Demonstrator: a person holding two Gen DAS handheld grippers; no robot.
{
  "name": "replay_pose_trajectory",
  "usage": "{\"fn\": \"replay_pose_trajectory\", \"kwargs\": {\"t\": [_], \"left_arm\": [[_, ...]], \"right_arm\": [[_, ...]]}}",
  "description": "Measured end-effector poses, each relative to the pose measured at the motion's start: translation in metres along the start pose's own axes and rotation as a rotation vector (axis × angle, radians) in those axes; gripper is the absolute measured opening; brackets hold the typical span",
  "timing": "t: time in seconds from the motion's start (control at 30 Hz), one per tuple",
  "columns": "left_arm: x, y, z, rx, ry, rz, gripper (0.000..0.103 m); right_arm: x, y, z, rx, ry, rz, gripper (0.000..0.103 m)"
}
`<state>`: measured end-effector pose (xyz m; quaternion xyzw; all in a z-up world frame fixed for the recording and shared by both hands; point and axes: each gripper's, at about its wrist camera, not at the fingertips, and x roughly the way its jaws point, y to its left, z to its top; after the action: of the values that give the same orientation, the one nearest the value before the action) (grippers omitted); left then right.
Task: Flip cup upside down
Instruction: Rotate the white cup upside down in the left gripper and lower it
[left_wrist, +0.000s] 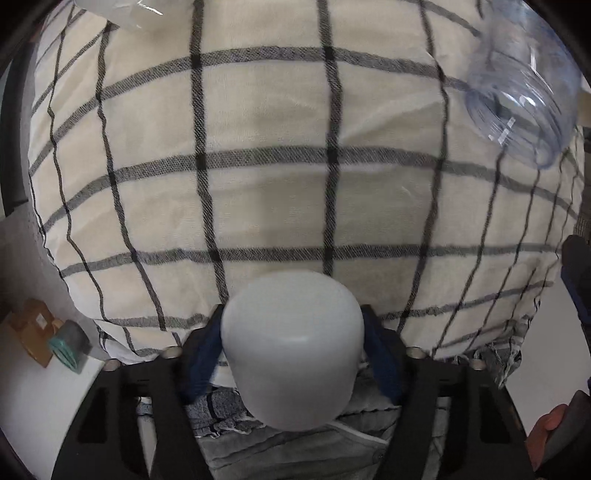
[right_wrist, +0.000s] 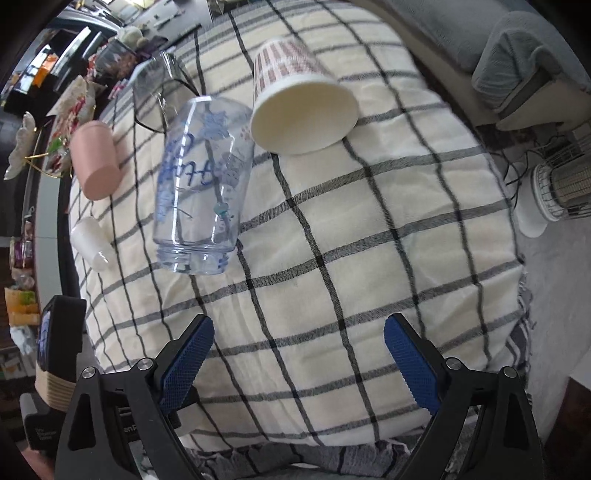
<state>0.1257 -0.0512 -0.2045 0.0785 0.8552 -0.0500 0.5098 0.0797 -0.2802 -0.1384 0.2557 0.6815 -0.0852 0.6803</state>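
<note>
White cup (left_wrist: 291, 350) clamped in left gripper (left_wrist: 291, 343) above checked cloth (left_wrist: 258, 203); right gripper (right_wrist: 299, 350) gapes.

You are working in a lived-in home room. A checked cotton tablecloth (right_wrist: 332, 240) covers the table, a grey upholstered sofa (right_wrist: 517, 55) stands behind it, and a small white cage heater (right_wrist: 561, 184) sits on the floor. At left, cluttered shelves (right_wrist: 44, 74) hold snack packets.
</note>
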Motion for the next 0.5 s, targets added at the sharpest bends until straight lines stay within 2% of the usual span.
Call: {"fn": "replay_pose_trajectory", "kwargs": {"t": [0.13, 0.33, 0.43, 0.5], "left_arm": [[-0.009, -0.001, 0.003, 0.007, -0.047, 0.021, 0.067], [-0.033, -0.007, -0.004, 0.018, -0.13, -0.002, 0.066], [-0.05, -0.003, -0.013, 0.02, -0.215, -0.015, 0.066], [-0.069, 0.001, -0.019, 0.019, -0.304, -0.022, 0.066]], "right_arm": [[0.019, -0.001, 0.005, -0.002, 0.049, 0.009, 0.094], [0.017, -0.003, 0.004, 0.001, 0.037, 0.013, 0.094], [0.009, -0.005, 0.002, 0.007, 0.016, 0.016, 0.094], [0.002, -0.008, 0.0, 0.015, -0.003, 0.023, 0.094]]}}
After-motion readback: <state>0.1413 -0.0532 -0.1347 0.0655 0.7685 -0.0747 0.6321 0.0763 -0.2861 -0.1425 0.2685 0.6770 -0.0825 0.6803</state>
